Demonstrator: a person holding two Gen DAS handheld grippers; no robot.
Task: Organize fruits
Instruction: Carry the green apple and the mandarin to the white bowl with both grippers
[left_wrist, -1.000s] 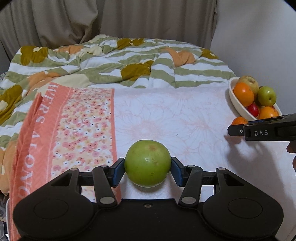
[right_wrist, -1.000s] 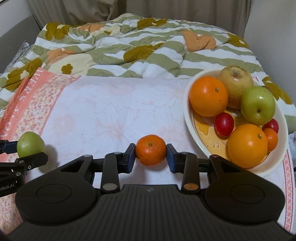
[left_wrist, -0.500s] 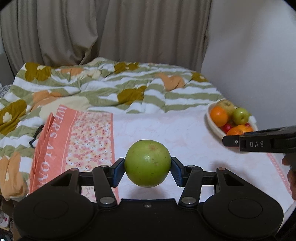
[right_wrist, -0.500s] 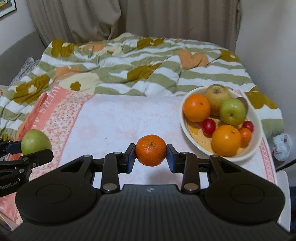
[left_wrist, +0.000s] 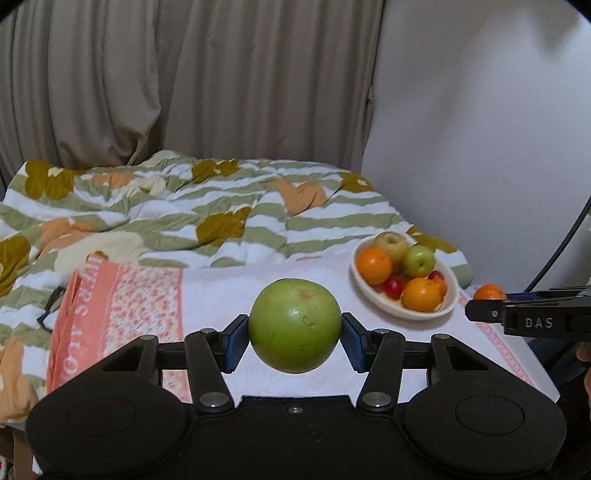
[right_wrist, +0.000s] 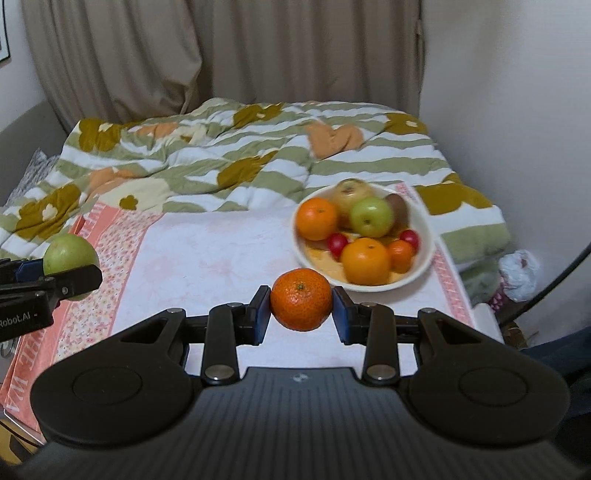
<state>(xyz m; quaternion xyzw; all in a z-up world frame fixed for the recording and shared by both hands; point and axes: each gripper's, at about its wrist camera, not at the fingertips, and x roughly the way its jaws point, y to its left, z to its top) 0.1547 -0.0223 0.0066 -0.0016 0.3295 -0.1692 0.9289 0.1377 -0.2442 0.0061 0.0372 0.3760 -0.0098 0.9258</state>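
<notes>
My left gripper (left_wrist: 294, 334) is shut on a large green apple (left_wrist: 294, 325), held in the air above the pink floral cloth (left_wrist: 207, 295). My right gripper (right_wrist: 301, 315) is shut on a small mandarin (right_wrist: 301, 303), also lifted off the cloth. In the right wrist view the green apple (right_wrist: 70, 254) and the left gripper show at the left edge. In the left wrist view the mandarin (left_wrist: 489, 291) peeks above the right gripper at the right edge. A cream bowl (right_wrist: 424, 258) beyond the mandarin holds oranges, apples and small red fruits. The same bowl (left_wrist: 373, 295) sits at right.
A crumpled green-striped floral blanket (right_wrist: 240, 162) lies behind the cloth, with beige curtains (left_wrist: 184, 81) beyond. A white wall (left_wrist: 480, 129) stands at the right. A white plastic bag (right_wrist: 517, 273) and a black cable (right_wrist: 554, 280) are past the cloth's right edge.
Both grippers have risen and pulled back with their fruits still held. The bowl and cloth now look smaller and farther away, and more curtain and wall show.
</notes>
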